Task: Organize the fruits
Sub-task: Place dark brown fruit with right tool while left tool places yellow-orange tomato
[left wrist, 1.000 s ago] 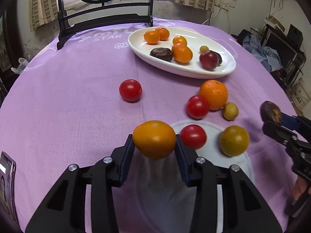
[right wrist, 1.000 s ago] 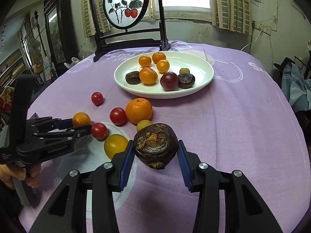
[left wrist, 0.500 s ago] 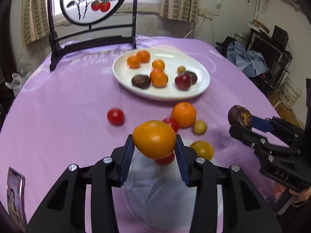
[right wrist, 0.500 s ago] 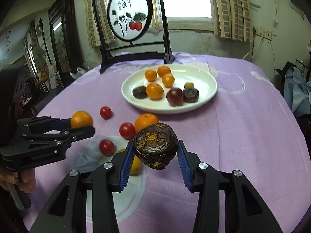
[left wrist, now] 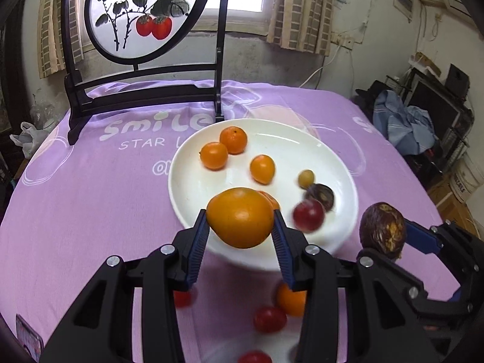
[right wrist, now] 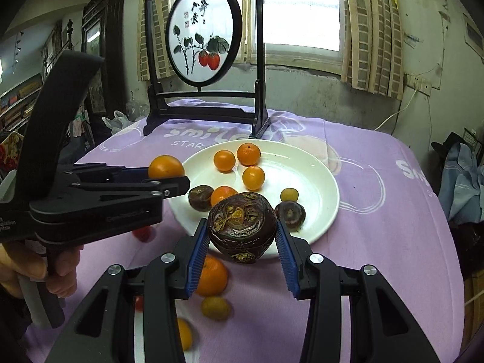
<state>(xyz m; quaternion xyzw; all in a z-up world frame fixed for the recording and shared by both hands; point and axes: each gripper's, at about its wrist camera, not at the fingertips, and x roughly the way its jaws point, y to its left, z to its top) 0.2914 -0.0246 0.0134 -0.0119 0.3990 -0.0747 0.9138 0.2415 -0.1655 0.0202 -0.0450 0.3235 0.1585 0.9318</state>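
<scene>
Orange fruit [left wrist: 240,222] sits pinched between the blue pads of the left gripper [left wrist: 240,236], held above the near rim of the white plate [left wrist: 341,163]. Right of it, the right gripper [right wrist: 242,239] clamps a dark purple fruit [right wrist: 242,227] over the plate's near edge.

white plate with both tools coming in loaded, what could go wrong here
The round orange fruit in the left tool may land on fruit under it in the white plate and roll. The wrinkled dark purple fruit in the right tool comes in close beside it, so the tools could bump.
</scene>
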